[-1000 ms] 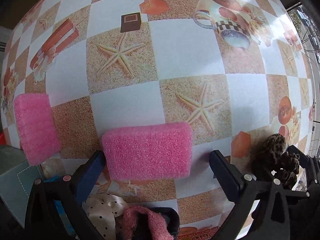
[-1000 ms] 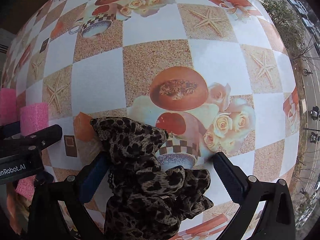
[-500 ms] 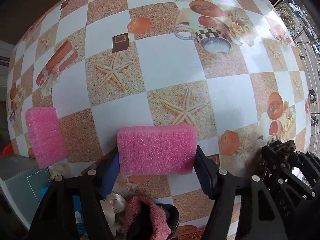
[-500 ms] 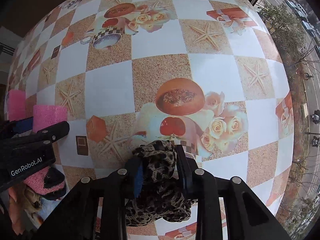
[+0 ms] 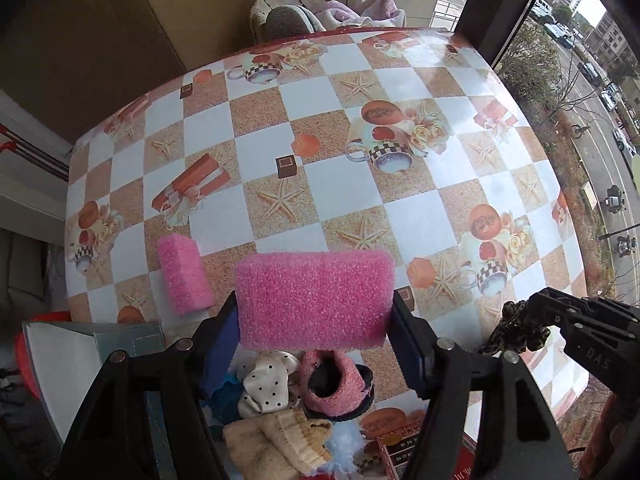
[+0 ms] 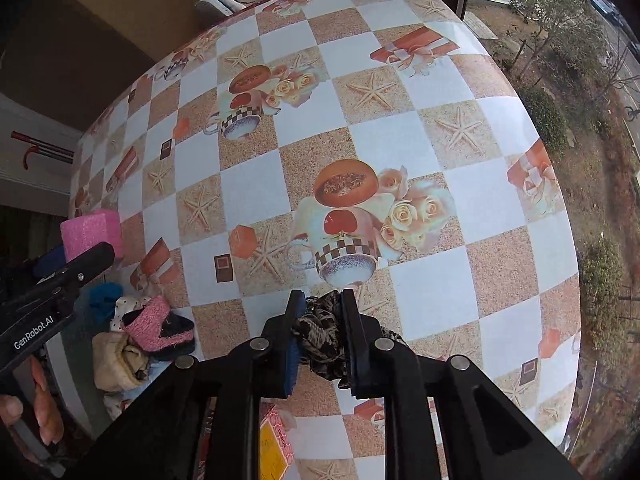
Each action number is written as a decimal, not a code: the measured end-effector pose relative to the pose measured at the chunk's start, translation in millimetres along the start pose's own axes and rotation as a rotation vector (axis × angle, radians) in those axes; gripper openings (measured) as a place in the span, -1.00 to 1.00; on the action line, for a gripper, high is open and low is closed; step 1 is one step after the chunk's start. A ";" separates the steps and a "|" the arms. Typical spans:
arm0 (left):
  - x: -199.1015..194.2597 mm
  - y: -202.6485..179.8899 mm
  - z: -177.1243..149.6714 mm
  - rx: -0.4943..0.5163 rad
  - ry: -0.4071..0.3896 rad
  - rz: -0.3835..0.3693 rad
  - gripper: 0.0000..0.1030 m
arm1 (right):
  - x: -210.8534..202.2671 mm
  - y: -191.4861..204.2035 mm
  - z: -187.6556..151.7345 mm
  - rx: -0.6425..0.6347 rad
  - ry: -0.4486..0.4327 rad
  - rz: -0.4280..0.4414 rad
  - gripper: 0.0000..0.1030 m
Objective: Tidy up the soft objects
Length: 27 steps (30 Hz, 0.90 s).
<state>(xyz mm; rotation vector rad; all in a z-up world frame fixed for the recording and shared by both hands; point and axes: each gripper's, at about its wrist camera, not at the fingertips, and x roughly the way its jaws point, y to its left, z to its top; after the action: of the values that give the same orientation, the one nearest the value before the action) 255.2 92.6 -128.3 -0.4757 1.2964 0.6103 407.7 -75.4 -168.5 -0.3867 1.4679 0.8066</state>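
Pink foam block [image 5: 184,274] lies on the bench [image 5: 352,184] at the left. Beside it, the left gripper [image 5: 314,300] clamps a second pink foam block [image 5: 314,298] by its ends, lifted above a heap of soft items [image 5: 296,396]. Farther right, the right gripper [image 6: 320,324] pinches a leopard-print scrunchie [image 6: 320,332], jaws nearly together.
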 end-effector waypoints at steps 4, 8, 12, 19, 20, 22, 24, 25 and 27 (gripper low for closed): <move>-23.3 1.5 -27.4 0.060 -0.014 -0.024 0.40 | -28.7 5.3 -23.5 0.055 -0.032 0.015 -0.62; -47.0 4.1 -59.8 0.143 -0.032 -0.054 0.40 | -56.3 17.4 -52.0 0.105 -0.057 0.017 -0.62; -72.5 12.2 -93.9 0.199 -0.039 -0.093 0.41 | -81.9 35.3 -81.2 0.123 -0.085 0.005 -0.62; -107.2 38.5 -139.5 0.222 -0.076 -0.135 0.41 | -109.4 62.7 -123.8 0.161 -0.124 -0.012 -0.62; -110.3 43.8 -144.1 0.214 -0.075 -0.148 0.41 | -112.7 66.9 -128.5 0.161 -0.128 -0.012 -0.62; -116.4 54.2 -152.8 0.200 -0.077 -0.156 0.41 | -120.4 76.4 -137.9 0.157 -0.142 -0.009 -0.62; -122.4 65.7 -160.5 0.184 -0.084 -0.163 0.41 | -126.0 85.8 -145.9 0.151 -0.153 0.003 -0.62; -124.5 71.4 -163.9 0.173 -0.085 -0.169 0.41 | -127.6 90.2 -149.7 0.149 -0.157 0.010 -0.62; -127.7 84.2 -171.1 0.150 -0.086 -0.181 0.41 | -127.7 98.2 -156.2 0.148 -0.159 0.018 -0.62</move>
<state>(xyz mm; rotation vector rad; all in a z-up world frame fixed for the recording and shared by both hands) 53.9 27.3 -39.4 -0.4330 1.1927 0.3755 239.0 -145.4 -38.3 -0.1937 1.3740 0.7208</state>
